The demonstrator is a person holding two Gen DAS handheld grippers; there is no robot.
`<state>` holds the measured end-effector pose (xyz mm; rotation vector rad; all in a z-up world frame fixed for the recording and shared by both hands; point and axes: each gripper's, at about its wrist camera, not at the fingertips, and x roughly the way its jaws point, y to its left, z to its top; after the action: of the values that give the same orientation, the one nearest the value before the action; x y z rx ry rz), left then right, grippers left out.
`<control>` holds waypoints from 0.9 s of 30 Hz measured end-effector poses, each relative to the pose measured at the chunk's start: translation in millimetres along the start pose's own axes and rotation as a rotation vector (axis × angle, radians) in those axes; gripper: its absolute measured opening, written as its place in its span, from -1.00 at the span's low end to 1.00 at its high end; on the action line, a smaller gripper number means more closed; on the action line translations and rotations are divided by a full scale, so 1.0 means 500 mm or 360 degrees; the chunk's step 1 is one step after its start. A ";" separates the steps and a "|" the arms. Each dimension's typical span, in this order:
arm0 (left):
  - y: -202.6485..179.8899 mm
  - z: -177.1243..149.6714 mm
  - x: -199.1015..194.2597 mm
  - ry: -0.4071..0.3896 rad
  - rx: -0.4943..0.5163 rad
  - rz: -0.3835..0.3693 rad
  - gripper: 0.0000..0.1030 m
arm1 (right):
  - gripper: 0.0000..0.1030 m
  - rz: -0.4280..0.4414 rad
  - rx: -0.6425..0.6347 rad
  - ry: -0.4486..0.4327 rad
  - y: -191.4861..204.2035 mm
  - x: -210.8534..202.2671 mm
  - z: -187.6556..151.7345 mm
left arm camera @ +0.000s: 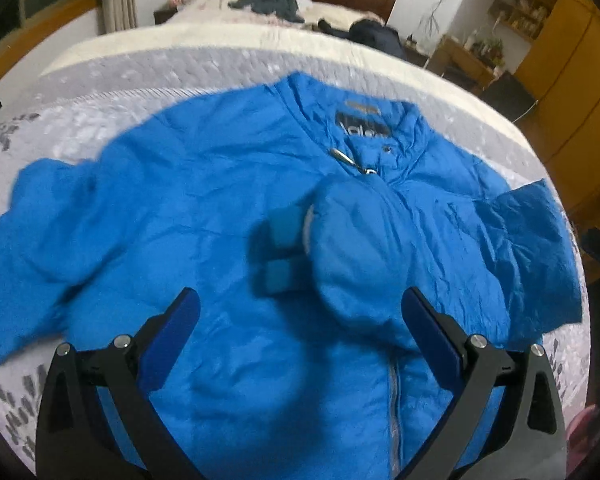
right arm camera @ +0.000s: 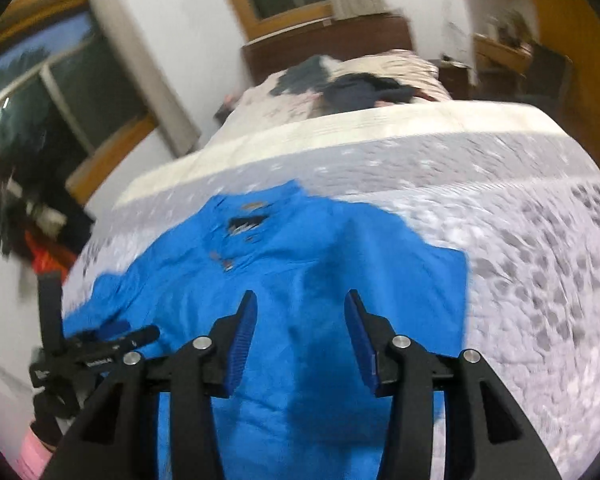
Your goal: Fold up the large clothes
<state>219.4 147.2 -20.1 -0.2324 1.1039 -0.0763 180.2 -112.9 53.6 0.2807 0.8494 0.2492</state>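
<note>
We hold both tools released above the blue jacket [left arm camera: 204, 208], which lies face up on the grey bedspread [left arm camera: 112, 92]. One sleeve [left arm camera: 360, 248] is folded across its chest; the left gripper [left arm camera: 300, 320] and right gripper [right arm camera: 300, 320] grasp nothing. The slippery padding may spring that sleeve open again.

A bright blue puffy jacket [left arm camera: 228, 208] is seen, with a black label [left arm camera: 362, 126] at the collar. The quilted bedspread [left arm camera: 112, 92] is coloured pale grey, patterned with darker grey flecks towards its edges, and bordered by a cream band [left arm camera: 180, 42]. Black frames and dark blue pads [right arm camera: 242, 340] are shown on both grippers.
</note>
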 end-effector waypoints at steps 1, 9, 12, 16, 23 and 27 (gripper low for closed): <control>-0.004 0.005 0.011 0.0015 -0.0006 0.0005 0.92 | -0.09 -0.0009 0.0040 -0.0025 -0.023 0.001 -0.002; -0.034 0.035 0.064 0.0077 -0.0102 -0.0045 -0.24 | -0.07 -0.0072 0.0124 0.0006 -0.089 0.009 -0.008; -0.043 0.036 0.040 0.0006 -0.0100 -0.0062 -0.52 | -0.07 -0.0091 0.0156 -0.0026 -0.097 0.002 -0.003; -0.012 0.041 -0.026 -0.0143 -0.0158 -0.0080 -0.62 | -0.07 -0.0111 0.0208 -0.0053 -0.123 -0.009 0.003; 0.080 0.042 -0.080 -0.0256 -0.0213 0.0050 -0.62 | -0.07 -0.0149 0.0159 0.0111 -0.116 0.053 -0.013; 0.122 0.020 -0.035 -0.0143 -0.0271 0.0057 -0.56 | -0.07 -0.0223 0.0102 0.0218 -0.103 0.108 -0.033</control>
<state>217.0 211.3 -14.2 -0.3652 1.0253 0.0600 207.3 -141.2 -12.0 0.2645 1.0094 0.1116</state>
